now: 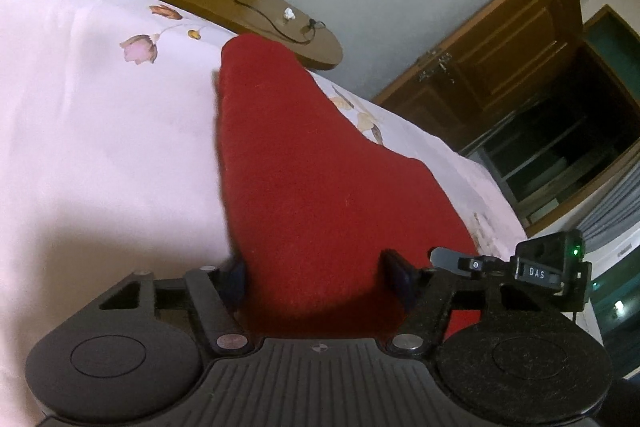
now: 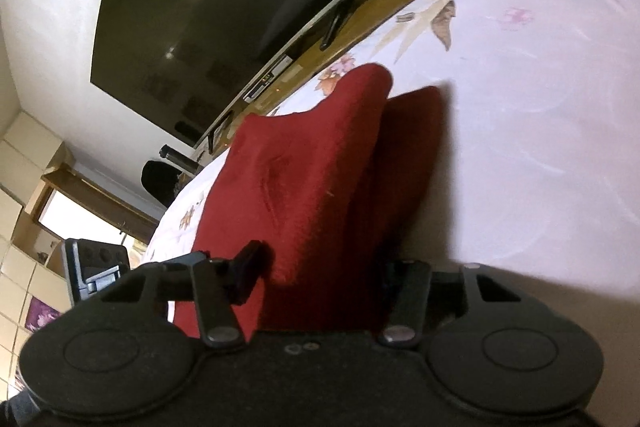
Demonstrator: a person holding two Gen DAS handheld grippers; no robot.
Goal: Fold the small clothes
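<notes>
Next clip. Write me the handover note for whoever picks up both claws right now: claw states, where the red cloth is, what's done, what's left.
Left claw: red cloth lies between its fingers; whether it is clamped, I cannot tell.
Right claw: same, the cloth passes between its fingers, grip unclear.
Cloth: near edge raised at both claws, far end resting on the flowered bedsheet, one layer draped over another.
Done: apparently a fold is under way.
Left: lay it flat, finish folding.

Cloth point(image 1: 304, 179) on bed point(image 1: 100, 147), between fingers point(image 1: 400, 279); shelf point(image 1: 280, 23) behind bed.
</notes>
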